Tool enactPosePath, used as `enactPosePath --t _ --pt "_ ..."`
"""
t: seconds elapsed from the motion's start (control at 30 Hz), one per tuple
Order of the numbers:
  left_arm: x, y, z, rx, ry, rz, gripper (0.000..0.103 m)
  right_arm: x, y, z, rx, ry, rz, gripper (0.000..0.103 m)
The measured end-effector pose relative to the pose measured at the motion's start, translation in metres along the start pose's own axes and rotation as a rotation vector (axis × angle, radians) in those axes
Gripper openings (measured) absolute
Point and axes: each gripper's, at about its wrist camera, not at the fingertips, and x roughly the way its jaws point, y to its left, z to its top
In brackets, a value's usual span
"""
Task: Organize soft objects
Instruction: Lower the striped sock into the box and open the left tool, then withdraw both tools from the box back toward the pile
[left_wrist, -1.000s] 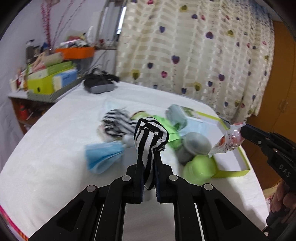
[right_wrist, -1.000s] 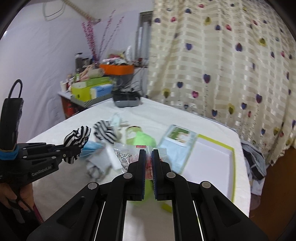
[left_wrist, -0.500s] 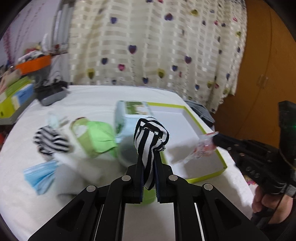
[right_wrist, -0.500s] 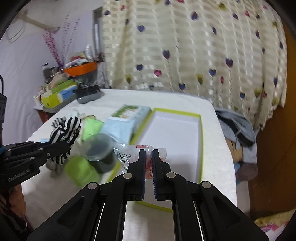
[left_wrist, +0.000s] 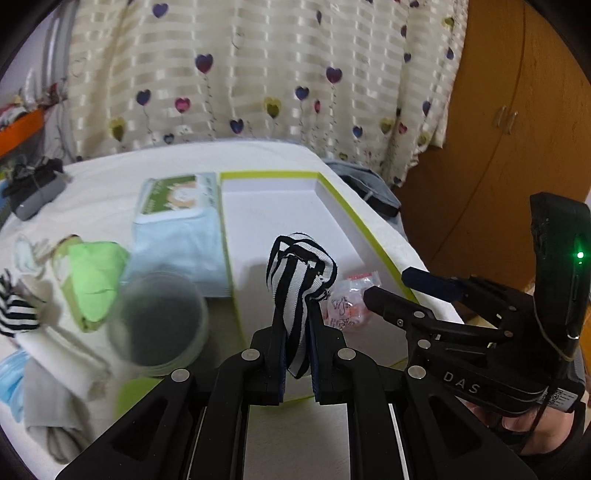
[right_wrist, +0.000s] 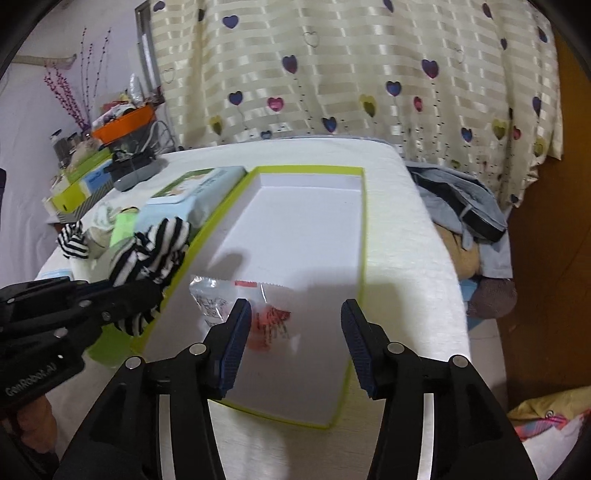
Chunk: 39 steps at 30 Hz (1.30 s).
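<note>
The left gripper (left_wrist: 297, 354) is clamped on a black-and-white striped sock (left_wrist: 300, 288), held above the near left rim of the green-edged white tray (right_wrist: 364, 236). The right gripper (right_wrist: 295, 332) is spread wide, nothing between its fingers; a clear snack packet (right_wrist: 255, 314) lies on the tray floor just beyond them

Cream curtain (right_wrist: 369, 74) with coloured hearts hangs behind white-covered table (right_wrist: 406, 240). Wooden wardrobe (left_wrist: 517, 147) at right. Orange tray (right_wrist: 123, 122) and green boxes (right_wrist: 83, 181) on cluttered side shelf. Clothes heap (right_wrist: 465, 214) beside table's far edge.
</note>
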Motion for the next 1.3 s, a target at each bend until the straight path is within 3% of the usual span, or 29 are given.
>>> enactPosePath --t 0.1,0.3,0.43,0.5,0.53,0.73,1.03,1.13,1.2,1.3 --pt "0.009 -0.003 -0.001 0.006 0.024 -0.002 0.01 0.0 -0.003 -0.002 -0.001 0.005 -0.036 0.052" --pt "0.01 -0.001 -0.003 0.0 0.033 -0.026 0.031 0.003 -0.013 -0.005 0.039 0.052 -0.096 0.052" --pt "0.008 -0.002 -0.006 -0.001 0.038 -0.043 0.034 0.006 -0.014 -0.012 0.038 0.091 -0.083 0.05" --pt "0.007 -0.002 -0.01 -0.006 0.045 -0.052 0.034 0.004 -0.013 -0.015 0.027 0.102 -0.064 0.017" --pt "0.006 -0.002 -0.012 -0.007 0.048 -0.054 0.034 0.004 -0.014 -0.017 0.022 0.111 -0.076 0.013" --pt "-0.009 -0.006 -0.026 -0.005 0.049 -0.061 0.034 -0.01 -0.011 -0.031 -0.041 0.14 -0.078 0.012" --pt "-0.031 -0.019 -0.051 0.026 0.049 -0.053 0.034 -0.032 -0.011 -0.051 -0.042 0.148 -0.04 0.014" --pt "-0.041 -0.02 -0.052 0.028 0.029 -0.035 0.034 -0.044 -0.012 -0.049 -0.029 0.115 -0.075 0.025" --pt "-0.046 -0.021 -0.052 0.03 0.014 -0.026 0.034 -0.055 -0.01 -0.047 -0.027 0.085 -0.082 0.046" --pt "-0.054 -0.022 -0.052 0.036 -0.006 -0.01 0.034 -0.074 -0.005 -0.044 -0.019 0.026 -0.082 0.051"
